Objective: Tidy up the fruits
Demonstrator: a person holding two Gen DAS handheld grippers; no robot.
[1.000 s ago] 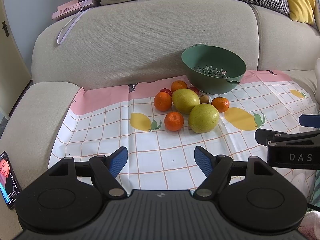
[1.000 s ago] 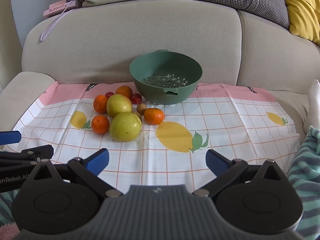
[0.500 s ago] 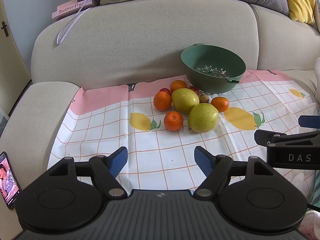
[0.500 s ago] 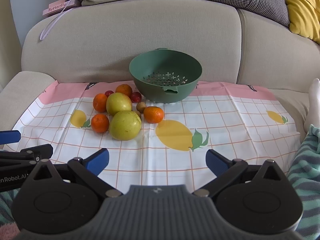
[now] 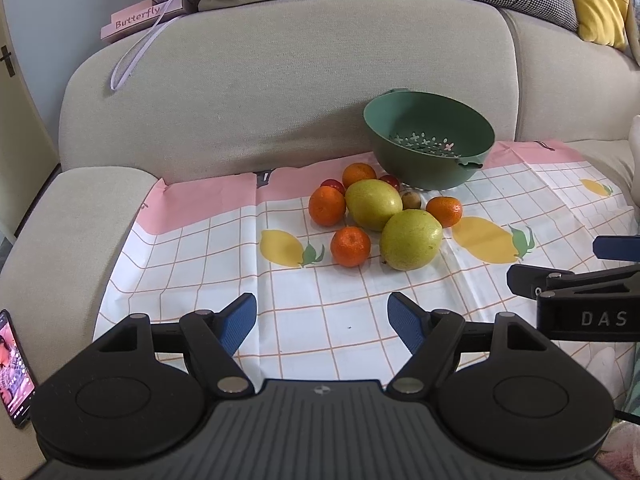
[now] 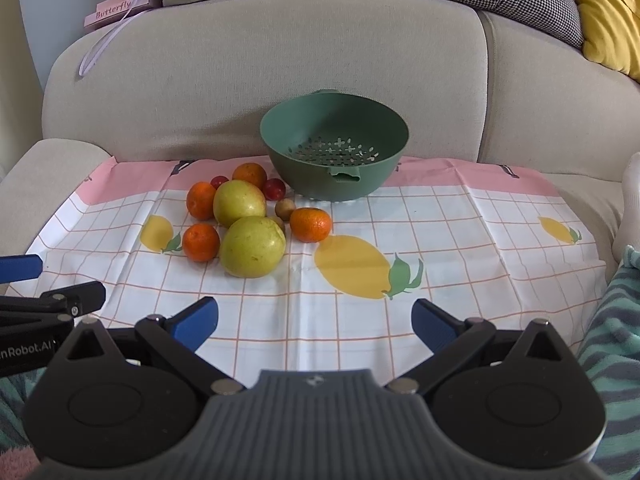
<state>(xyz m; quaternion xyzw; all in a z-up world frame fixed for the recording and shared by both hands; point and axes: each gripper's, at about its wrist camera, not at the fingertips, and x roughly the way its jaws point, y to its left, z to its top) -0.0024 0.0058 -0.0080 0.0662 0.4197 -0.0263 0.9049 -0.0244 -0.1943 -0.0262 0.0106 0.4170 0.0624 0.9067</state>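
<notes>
A cluster of fruit lies on a checked lemon-print cloth on the sofa seat: two yellow-green pears, several oranges, small red fruits and a small brown one. An empty green colander bowl stands just behind the fruit. My left gripper is open and empty, short of the fruit. My right gripper is open and empty, in front of the fruit and bowl.
The sofa backrest rises behind the bowl, with cushions on top. A pink "Butterfly" box sits on the backrest at left. A phone lies on the left armrest. A striped teal blanket is at the right.
Both grippers have eased slightly forward toward the fruit; the fruit and bowl have not moved. Both grippers stay open.
</notes>
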